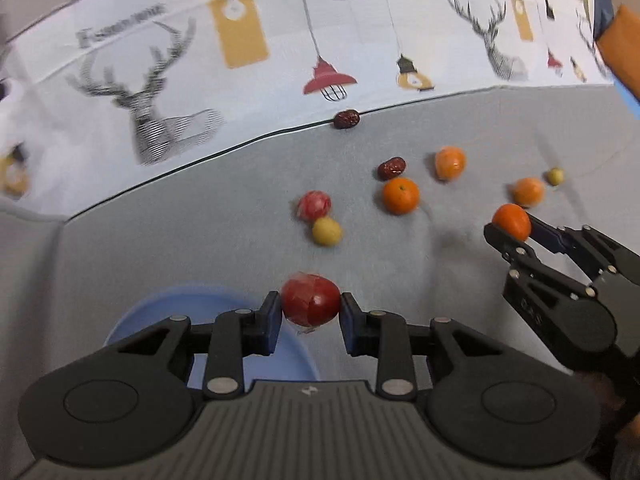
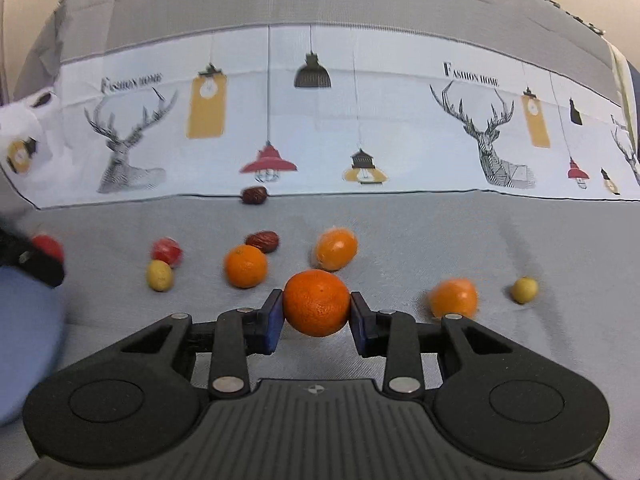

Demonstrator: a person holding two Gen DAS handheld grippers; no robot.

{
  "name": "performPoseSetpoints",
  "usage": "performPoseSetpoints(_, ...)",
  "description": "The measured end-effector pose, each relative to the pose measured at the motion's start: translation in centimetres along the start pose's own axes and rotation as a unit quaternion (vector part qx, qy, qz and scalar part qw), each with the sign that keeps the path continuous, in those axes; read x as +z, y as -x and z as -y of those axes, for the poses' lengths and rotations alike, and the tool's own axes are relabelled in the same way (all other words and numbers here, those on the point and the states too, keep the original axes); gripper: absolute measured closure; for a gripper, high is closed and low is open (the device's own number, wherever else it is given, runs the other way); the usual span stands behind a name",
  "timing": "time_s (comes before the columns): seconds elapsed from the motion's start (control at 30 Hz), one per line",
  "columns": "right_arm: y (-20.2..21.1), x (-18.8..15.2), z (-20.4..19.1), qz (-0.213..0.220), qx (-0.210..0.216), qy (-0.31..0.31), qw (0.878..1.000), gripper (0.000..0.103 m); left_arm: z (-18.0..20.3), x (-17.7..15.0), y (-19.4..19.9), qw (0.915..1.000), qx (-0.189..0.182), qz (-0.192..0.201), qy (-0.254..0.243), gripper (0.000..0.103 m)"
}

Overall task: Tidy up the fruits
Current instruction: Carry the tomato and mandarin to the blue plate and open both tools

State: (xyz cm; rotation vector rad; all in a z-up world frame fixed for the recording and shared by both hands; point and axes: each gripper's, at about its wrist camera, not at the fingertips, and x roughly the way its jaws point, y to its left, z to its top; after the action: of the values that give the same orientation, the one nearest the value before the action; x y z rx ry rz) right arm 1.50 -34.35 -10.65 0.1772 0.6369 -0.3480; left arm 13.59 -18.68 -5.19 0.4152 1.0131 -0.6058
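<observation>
My left gripper (image 1: pixel 310 304) is shut on a wrapped red fruit (image 1: pixel 310 300), held over the edge of a blue plate (image 1: pixel 180 312). My right gripper (image 2: pixel 317 304) is shut on an orange (image 2: pixel 317 302), also in the left wrist view (image 1: pixel 511 221). On the grey cloth lie loose oranges (image 2: pixel 245 266) (image 2: pixel 336 249) (image 2: pixel 454 298), a wrapped red fruit (image 2: pixel 166 251), yellow-green fruits (image 2: pixel 159 275) (image 2: pixel 524 289) and brown dates (image 2: pixel 263 241) (image 2: pixel 254 195).
The grey cloth (image 2: pixel 440 232) meets a white patterned cloth (image 2: pixel 360 120) at the back. The blue plate shows at the left edge of the right wrist view (image 2: pixel 24 340). An orange and blue object (image 1: pixel 620 40) sits at the far right.
</observation>
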Motion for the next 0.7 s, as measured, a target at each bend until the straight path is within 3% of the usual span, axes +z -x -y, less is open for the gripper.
performPoseSetpoints(0.2, 8.6, -0.1, -3.8, -0.005, 0.079, 0.012, 0.997, 0.067, -1.5, -5.6, 7.1, 0.9989, 0.029, 0.013, 0.035, 0.069)
performPoseSetpoints(0.43, 15.1, -1.8, -9.6, -0.042, 0.164, 0.042, 0.985, 0.067, -4.4, -12.5, 12.0, 0.9953, 0.045, 0.004, 0.086, 0.069)
performPoseSetpoints(0.7, 18.8, -2.2, -13.6, -0.028, 0.19, 0.1, 0.976, 0.067, -7.0, -18.1, 14.9, 0.9892, 0.063, 0.014, 0.132, 0.069)
